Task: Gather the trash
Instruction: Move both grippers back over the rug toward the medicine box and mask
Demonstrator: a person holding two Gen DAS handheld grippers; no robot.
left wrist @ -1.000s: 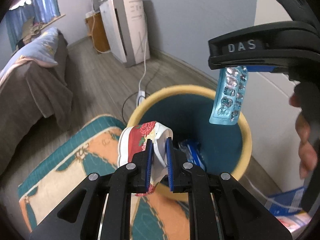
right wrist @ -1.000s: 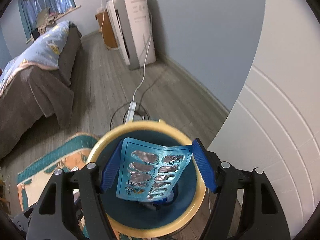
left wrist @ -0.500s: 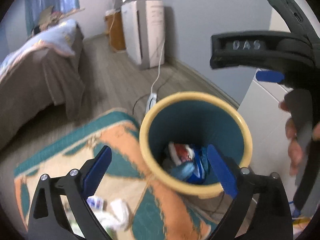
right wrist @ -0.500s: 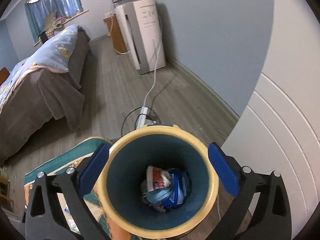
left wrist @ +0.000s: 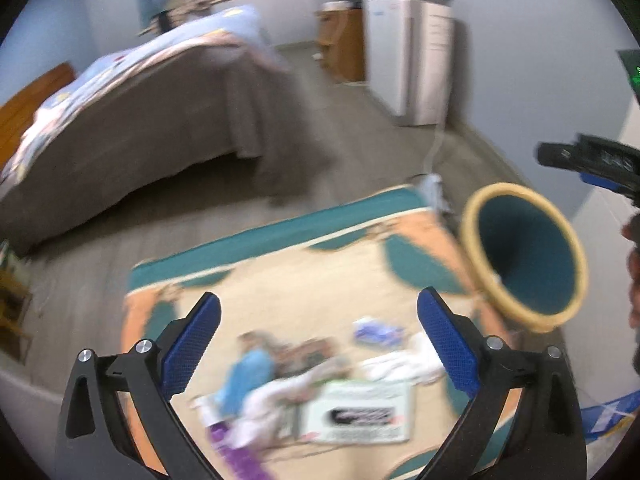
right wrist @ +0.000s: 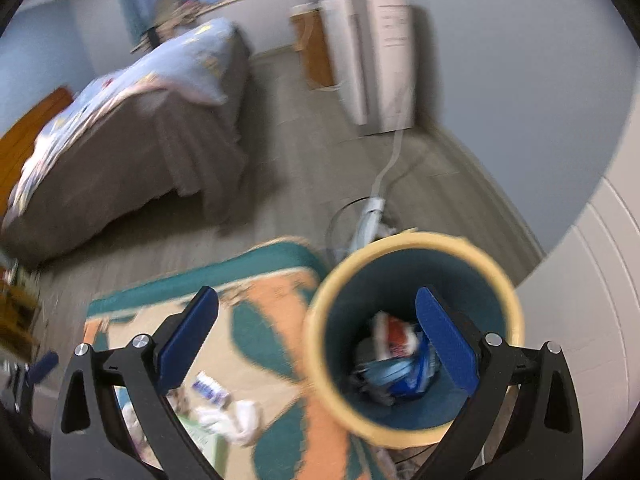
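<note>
Both the left gripper (left wrist: 319, 316) and right gripper (right wrist: 318, 308) gape wide, holding nothing. Litter (left wrist: 320, 380) lies on the rug (left wrist: 280, 272) beside the bin (right wrist: 412, 248).

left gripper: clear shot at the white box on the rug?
Probably yes. The left gripper stands wide open and empty, pointing down at the rug. The white box lies flat between its fingers; only loose wrappers crowd one edge.

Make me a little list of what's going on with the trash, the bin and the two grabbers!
bin: round trash bin, yellow rim, teal inside, upright at the rug's edge
in bin: crumpled wrappers
left gripper: open, empty, jaws just opened, over the rug
right gripper: open, empty, jaws just opened
on rug: blurred litter, papers and wrappers, still to collect
</note>
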